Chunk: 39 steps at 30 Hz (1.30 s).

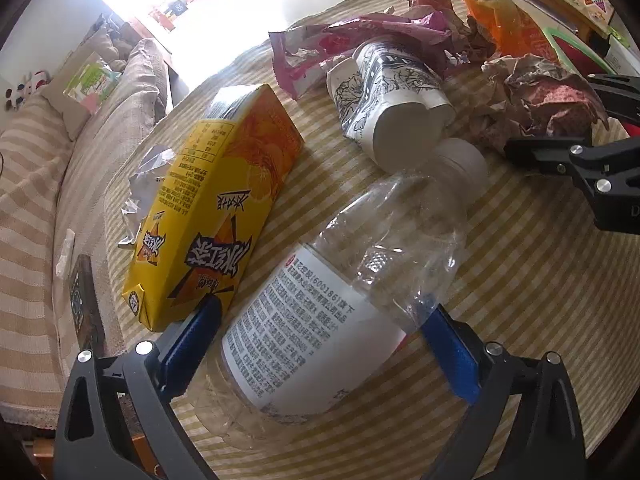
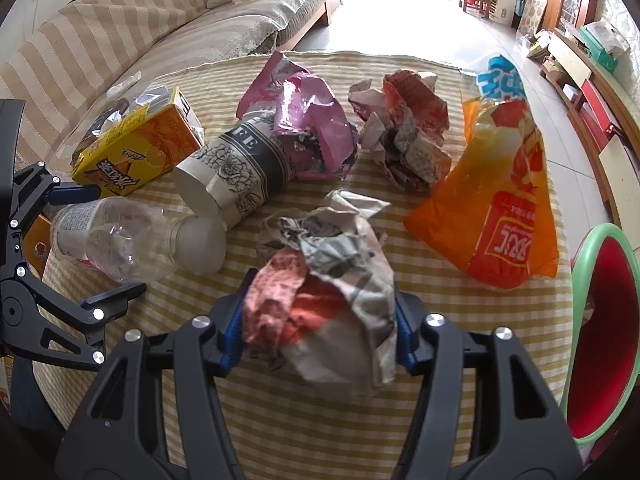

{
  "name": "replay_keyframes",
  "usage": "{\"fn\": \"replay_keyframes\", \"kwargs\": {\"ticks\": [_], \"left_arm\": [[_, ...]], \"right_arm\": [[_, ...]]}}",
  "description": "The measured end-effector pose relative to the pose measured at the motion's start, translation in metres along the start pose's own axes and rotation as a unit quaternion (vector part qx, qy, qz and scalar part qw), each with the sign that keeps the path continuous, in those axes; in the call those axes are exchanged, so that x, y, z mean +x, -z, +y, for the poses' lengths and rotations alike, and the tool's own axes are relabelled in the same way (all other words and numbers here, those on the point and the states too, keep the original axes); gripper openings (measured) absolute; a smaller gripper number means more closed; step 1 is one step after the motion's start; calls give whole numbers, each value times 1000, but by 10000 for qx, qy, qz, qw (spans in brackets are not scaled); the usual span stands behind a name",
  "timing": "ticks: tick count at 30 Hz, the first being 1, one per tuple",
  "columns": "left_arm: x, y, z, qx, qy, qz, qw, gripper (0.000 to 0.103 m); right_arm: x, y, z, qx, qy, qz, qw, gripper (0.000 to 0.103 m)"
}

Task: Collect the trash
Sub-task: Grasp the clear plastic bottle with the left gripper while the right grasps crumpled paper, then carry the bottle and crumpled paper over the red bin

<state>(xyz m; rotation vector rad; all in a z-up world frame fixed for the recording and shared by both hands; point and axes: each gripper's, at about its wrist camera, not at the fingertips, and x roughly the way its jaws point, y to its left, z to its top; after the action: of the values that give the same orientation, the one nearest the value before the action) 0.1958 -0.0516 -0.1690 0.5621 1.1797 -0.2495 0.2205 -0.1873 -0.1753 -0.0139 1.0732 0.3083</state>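
My left gripper [image 1: 320, 336] has its blue pads on both sides of a clear plastic bottle [image 1: 340, 300] with a white label, lying on the striped tablecloth [image 1: 520, 300]. The bottle also shows in the right wrist view [image 2: 120, 236]. My right gripper [image 2: 318, 332] is shut on a crumpled paper wrapper [image 2: 328, 292], red and grey. That wrapper also shows in the left wrist view [image 1: 548, 100]. A yellow juice carton [image 1: 212, 208] lies left of the bottle. A patterned paper cup [image 1: 396, 100] lies beyond the bottle.
A pink foil wrapper [image 2: 308, 120], a second crumpled paper ball [image 2: 404, 128] and an orange snack bag [image 2: 500, 200] lie farther back. A red bin with a green rim [image 2: 600, 320] stands at the right. A striped sofa [image 2: 120, 20] runs along the left.
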Motion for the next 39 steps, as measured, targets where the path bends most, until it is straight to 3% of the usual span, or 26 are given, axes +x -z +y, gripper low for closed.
{"fn": "replay_keyframes", "kwargs": {"ticks": [8, 19, 28, 39], "left_arm": [[-14, 10, -3, -35, 110, -96, 9999, 74], [-44, 30, -6, -537, 392, -423, 9969, 72], [-82, 45, 7, -1368, 754, -946, 9832, 72], [-125, 45, 20, -1941, 578, -1685, 9647, 72]], "right_arm": [[-6, 2, 1, 15, 40, -14, 10000, 50], [-29, 11, -7, 104, 111, -143, 9998, 49], [-67, 14, 3, -38, 70, -535, 9985, 49], [-127, 14, 4, 0, 40, -1152, 9933, 49]]}}
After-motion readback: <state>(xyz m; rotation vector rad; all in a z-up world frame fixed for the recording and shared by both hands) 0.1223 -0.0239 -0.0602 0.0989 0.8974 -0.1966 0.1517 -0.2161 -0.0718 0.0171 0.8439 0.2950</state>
